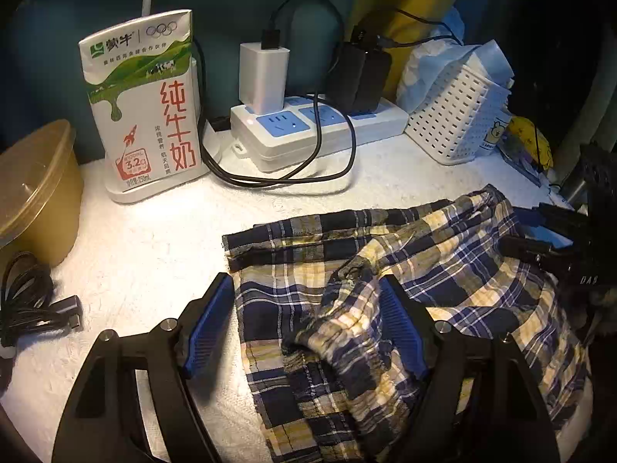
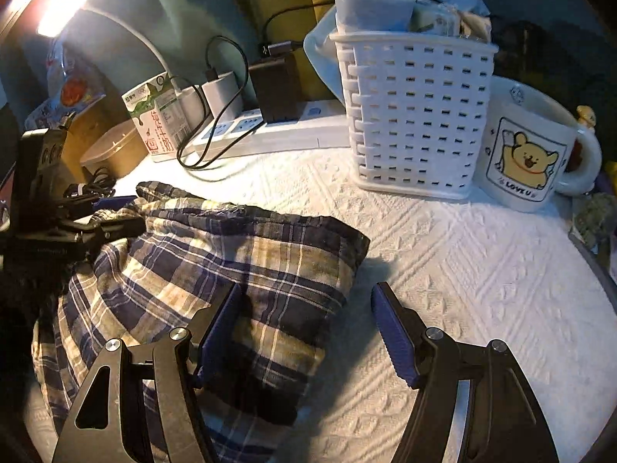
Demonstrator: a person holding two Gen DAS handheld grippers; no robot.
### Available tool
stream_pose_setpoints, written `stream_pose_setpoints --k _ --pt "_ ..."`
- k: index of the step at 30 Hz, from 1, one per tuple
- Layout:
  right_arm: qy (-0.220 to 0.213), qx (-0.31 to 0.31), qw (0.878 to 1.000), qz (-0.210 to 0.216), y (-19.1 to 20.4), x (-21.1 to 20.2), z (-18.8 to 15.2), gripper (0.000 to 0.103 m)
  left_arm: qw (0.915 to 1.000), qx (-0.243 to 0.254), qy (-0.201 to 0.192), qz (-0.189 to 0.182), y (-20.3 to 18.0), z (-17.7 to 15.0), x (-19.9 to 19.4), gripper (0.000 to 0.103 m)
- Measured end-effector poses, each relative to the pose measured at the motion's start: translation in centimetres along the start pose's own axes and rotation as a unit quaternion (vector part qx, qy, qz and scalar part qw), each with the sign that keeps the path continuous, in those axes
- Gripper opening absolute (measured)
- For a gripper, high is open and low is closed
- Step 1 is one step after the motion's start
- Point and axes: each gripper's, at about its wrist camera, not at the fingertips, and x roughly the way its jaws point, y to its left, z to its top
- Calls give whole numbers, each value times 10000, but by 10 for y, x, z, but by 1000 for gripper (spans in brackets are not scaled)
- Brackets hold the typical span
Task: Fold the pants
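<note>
Item: plaid pants (image 1: 405, 270), navy, cream and yellow check, thin woven cloth.
Location: lower centre and right of the left wrist view; lower left of the right wrist view, on a white textured surface (image 2: 482, 270).
Condition: roughly bunched, not flat; a raised ridge of cloth runs through the middle, one hemmed edge lies straight along the top.
Left gripper (image 1: 308, 324): released, jaws wide, the ridge of cloth between the pads but not pinched.
Right gripper (image 2: 308, 332): released, one pad over the cloth edge, the other over bare surface.
Step in hand: judged to be taking hold of the cloth at two points.
Handling advice: pinch the full layer stack, lift both sides evenly, keep clear of the cable (image 1: 308, 177) and basket (image 2: 412, 115).
</note>
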Motion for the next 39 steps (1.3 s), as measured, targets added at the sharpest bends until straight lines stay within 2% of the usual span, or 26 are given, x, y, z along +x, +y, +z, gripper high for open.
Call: stream_pose_setpoints --k 2,4,6,7,8,10,14,17,20,25,34,39 --pt "-9 39 9999 116 1 3 3 71 10000 -6 -59 -9 -1 -2 -1 75" --pt "-16 47 9998 211 4 6 5 71 9998 6 -85 -186 -2 -2 -2 53" --pt "4 -10 9998 213 9 9 7 71 9994 68 -60 -325 -9 -4 -2 38" --pt "12 -48 9998 196 11 10 7 69 9994 139 -63 -308 -13 -4 -2 32" --pt "17 -97 9998 188 13 10 7 63 9992 244 -63 -304 -18 -5 -2 30" --pt "36 -173 9997 161 16 11 7 58 9991 293 -85 -309 -22 -5 -3 23" --pt "-102 -182 9997 151 22 8 6 24 9989 282 -192 -335 -26 -5 -12 18" --pt "-231 -206 9995 90 26 2 4 17 9980 298 -436 -356 -31 -5 -30 16" --pt "-419 -305 9986 -57 36 -13 2 15 9967 359 -665 -284 -37 -4 -49 16" --pt "-986 -551 9932 -282 60 -61 6 14 9933 485 -1046 -119 -50 -8 -89 16" --pt "-1723 -856 9808 -325 98 -138 3 14 9843 649 -1636 104 -66 -19 -164 16" --pt "-2006 -1016 9739 -306 121 -166 -1 14 9786 729 -1910 246 -74 -27 -202 16"
